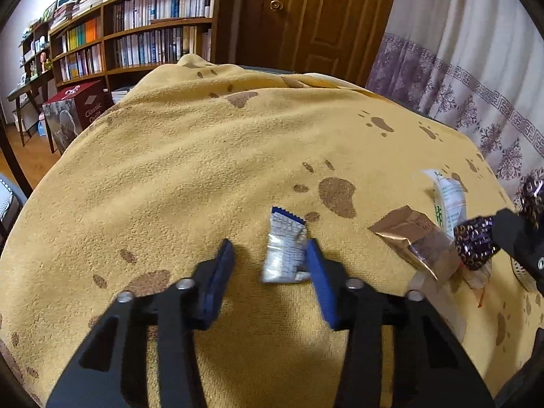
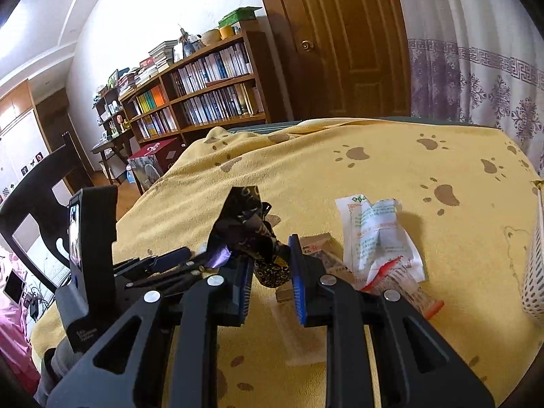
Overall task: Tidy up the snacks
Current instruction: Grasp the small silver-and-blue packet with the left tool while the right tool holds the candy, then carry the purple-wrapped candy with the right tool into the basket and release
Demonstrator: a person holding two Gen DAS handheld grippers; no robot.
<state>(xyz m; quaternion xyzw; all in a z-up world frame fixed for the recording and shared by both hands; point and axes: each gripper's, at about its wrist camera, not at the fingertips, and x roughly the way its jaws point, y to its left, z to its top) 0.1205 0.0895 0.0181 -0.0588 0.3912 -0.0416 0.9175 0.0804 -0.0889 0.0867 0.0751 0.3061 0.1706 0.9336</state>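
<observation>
A small silver and blue snack packet [image 1: 284, 251] lies on the yellow paw-print blanket [image 1: 190, 156] between the blue pads of my left gripper [image 1: 268, 248]. The right pad touches its edge; the left pad stands apart from it, so the jaws are open. My right gripper [image 2: 270, 258] is shut on a dark purple wrapper with gold print [image 2: 251, 227], held just above the blanket; it also shows at the right edge of the left wrist view as the dark wrapper [image 1: 476, 241]. Beside it lie a brown packet [image 1: 408, 238] and a white packet with green print [image 2: 377, 234].
A white perforated basket [image 2: 535, 272] stands at the right edge of the blanket. A clear wrapper with red trim [image 2: 401, 282] lies by the white packet. A dark chair [image 2: 44, 183] stands at the left, with bookshelves [image 1: 153, 34], a wooden door [image 1: 316, 17] and a curtain [image 1: 476, 68] behind.
</observation>
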